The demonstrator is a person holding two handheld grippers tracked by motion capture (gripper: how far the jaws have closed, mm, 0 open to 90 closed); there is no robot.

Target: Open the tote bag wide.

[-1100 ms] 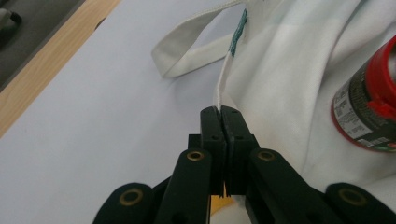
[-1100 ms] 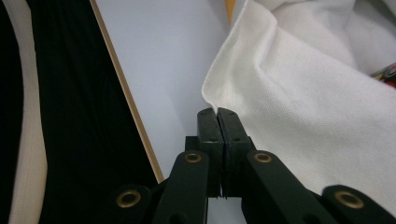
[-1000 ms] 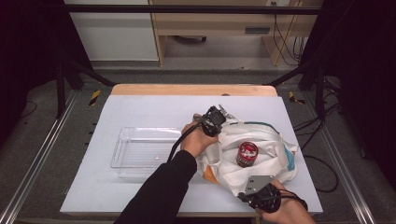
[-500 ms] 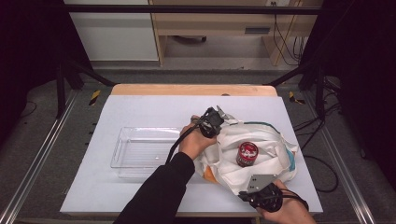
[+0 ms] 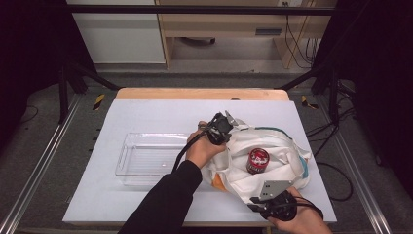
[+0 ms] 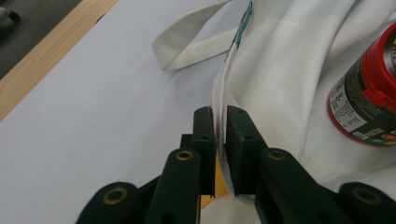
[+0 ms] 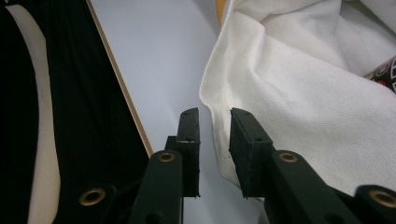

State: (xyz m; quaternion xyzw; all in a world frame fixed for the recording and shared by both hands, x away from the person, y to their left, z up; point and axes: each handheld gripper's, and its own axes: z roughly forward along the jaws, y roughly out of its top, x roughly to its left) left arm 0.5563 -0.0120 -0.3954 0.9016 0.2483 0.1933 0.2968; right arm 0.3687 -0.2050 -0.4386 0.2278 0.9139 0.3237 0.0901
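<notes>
Where the white table (image 5: 146, 117) fills the middle of the high view, I count one white cloth bag (image 5: 282, 161), one red-topped can (image 5: 257, 161), one clear plastic tray (image 5: 146, 158) and two hand-held grippers. The bag lies crumpled right of centre, its mouth spread wide, and the single can sits inside it, lid up, ringed by folds of cloth. The tray rests left of centre, just beside the bag's left edge.

The left gripper (image 5: 229, 122) is at the bag's upper left edge, held by the person's left hand (image 5: 202, 148), whose dark sleeve rises from the bottom of the frame. In the left gripper view, the hem of the bag (image 6: 222, 107) runs straight between the two black jaws (image 6: 220, 149); the jaws have just been opening, a slim gap shows at each side of the cloth, and the hem still stands between them. The can (image 6: 369, 93) sits at that frame's right edge, and one loop handle (image 6: 187, 46) lies on the table in its upper middle.

The right gripper (image 5: 257, 201) is at the bag's lower right corner, near the bottom edge of the high view, in the right hand (image 5: 297, 222). In the right gripper view, its jaws (image 7: 214, 140) have likewise just been opening; the bag's edge (image 7: 212, 116) hangs between the two pads with clear space around it, unpinched. A sliver of the can (image 7: 385, 70) peeks in at the right.
</notes>
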